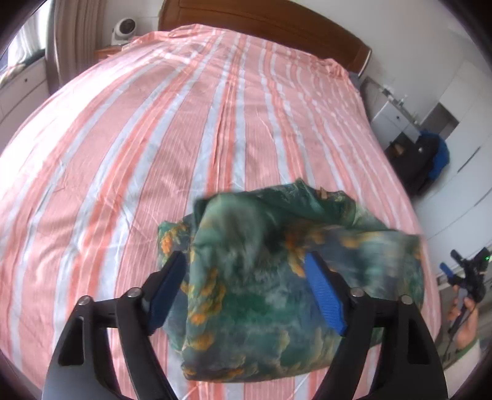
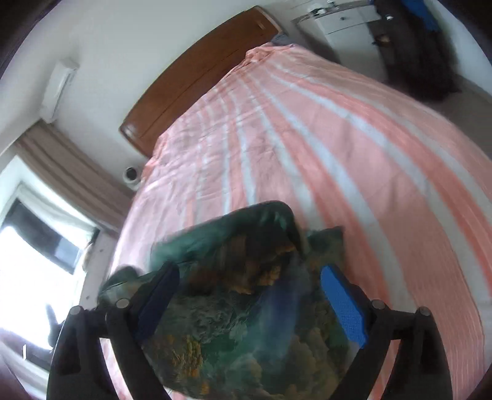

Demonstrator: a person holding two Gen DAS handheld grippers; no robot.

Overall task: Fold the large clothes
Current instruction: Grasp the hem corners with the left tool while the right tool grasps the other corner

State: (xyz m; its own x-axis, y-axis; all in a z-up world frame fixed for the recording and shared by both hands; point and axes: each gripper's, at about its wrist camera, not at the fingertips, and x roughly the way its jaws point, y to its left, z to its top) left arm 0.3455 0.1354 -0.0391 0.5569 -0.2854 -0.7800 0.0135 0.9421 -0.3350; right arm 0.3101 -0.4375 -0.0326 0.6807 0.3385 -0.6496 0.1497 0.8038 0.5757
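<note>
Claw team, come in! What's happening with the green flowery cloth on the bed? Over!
Left claw open, right claw open. Green floral garment bundled on striped bedsheet, not gripped. Nothing in the way.

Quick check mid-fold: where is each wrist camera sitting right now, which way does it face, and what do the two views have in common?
Left wrist: on the left gripper, angled down over the green patterned garment on the striped bed toward the headboard; jaws open; the right gripper and the hand holding it show at right.
Right wrist: on the right gripper, tilted, looking down at the garment, with the bed and headboard beyond; jaws open.
Shared: garment, striped bed, headboard.
</note>
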